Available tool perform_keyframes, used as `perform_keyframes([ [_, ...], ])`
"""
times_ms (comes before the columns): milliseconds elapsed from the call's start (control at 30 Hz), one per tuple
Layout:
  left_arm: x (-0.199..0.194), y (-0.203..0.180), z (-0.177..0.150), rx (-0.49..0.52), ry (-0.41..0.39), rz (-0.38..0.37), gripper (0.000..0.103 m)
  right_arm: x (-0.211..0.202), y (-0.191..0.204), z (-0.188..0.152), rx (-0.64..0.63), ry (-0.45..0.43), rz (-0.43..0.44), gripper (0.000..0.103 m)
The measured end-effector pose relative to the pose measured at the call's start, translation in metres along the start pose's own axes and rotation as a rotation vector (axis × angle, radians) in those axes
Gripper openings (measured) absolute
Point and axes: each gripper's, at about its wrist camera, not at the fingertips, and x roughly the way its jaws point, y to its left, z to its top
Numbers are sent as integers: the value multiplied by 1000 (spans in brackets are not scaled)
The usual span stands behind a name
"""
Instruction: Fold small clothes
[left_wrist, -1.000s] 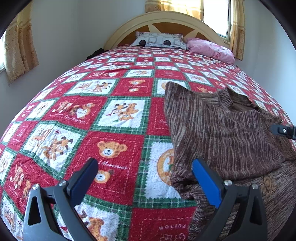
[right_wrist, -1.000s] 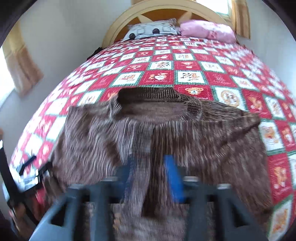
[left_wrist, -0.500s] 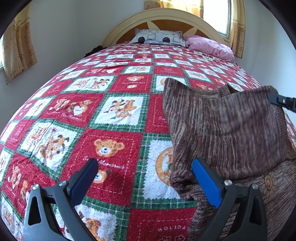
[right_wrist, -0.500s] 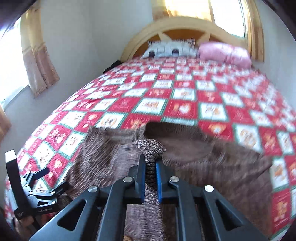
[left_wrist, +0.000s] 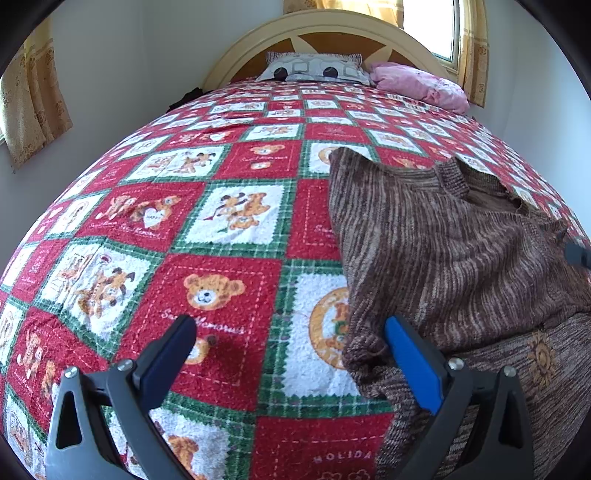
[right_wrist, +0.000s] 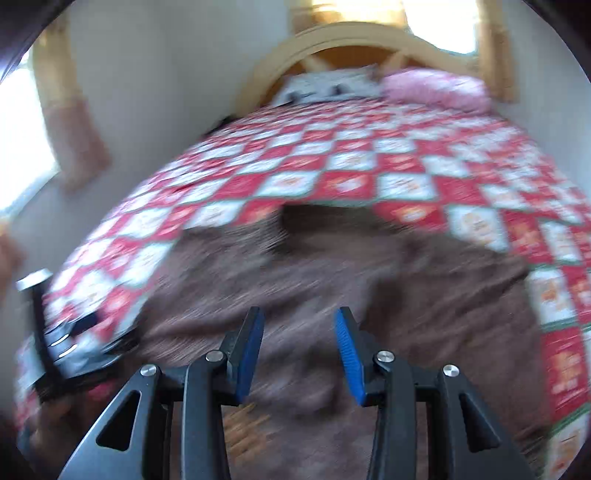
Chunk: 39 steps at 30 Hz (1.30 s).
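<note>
Brown sweater (right_wrist: 314, 280) blurred under opening, empty right gripper (right_wrist: 299, 347); left gripper (left_wrist: 291, 354) spread.

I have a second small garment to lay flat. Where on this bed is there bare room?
The quilt is bare left of the brown sweater, from the left tool up to the patterned pillow and pink pillow. The near right side is crowded: the sweater fills it.

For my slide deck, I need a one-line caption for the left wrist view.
Open left gripper hovers beside the brown knit sweater on a teddy-bear quilt.
</note>
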Motion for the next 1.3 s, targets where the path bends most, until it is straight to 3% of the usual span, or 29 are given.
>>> perform_keyframes([
  [100, 1, 1, 0, -1, 0, -1, 103, 22, 10, -20, -66, 124, -70, 38],
  [133, 1, 0, 1, -2, -1, -2, 103, 27, 8, -24, -65, 157, -100, 31],
  [167, 1, 1, 0, -8, -2, -3, 103, 32, 0, -31, -35, 189, -97, 31],
  [267, 1, 2, 0, -11, -5, -5, 103, 26, -7, -37, -2, 183, -75, 29],
  [400, -3, 3, -1, -17, -21, 7, 103, 19, 9, -37, -74, 191, -135, 29],
  [533, -1, 1, -1, -2, -10, 25, 103, -1, 11, -27, -62, 48, -112, 31],
  [567, -1, 0, -1, 0, -11, 28, 103, 3, 12, -26, -61, 59, -96, 32],
  [633, -1, -1, -1, 6, -13, 35, 103, 29, 13, -35, -90, 178, -111, 32],
  [933, -8, -9, -2, 51, -21, 64, 103, 4, 11, -54, -101, 129, -120, 33],
  [1167, -43, -23, -18, 71, -23, -20, 103, -34, 0, -83, -87, 125, -161, 38],
  [1300, -62, -29, -31, 85, -32, -29, 103, -61, -4, -105, -90, 123, -170, 38],
])
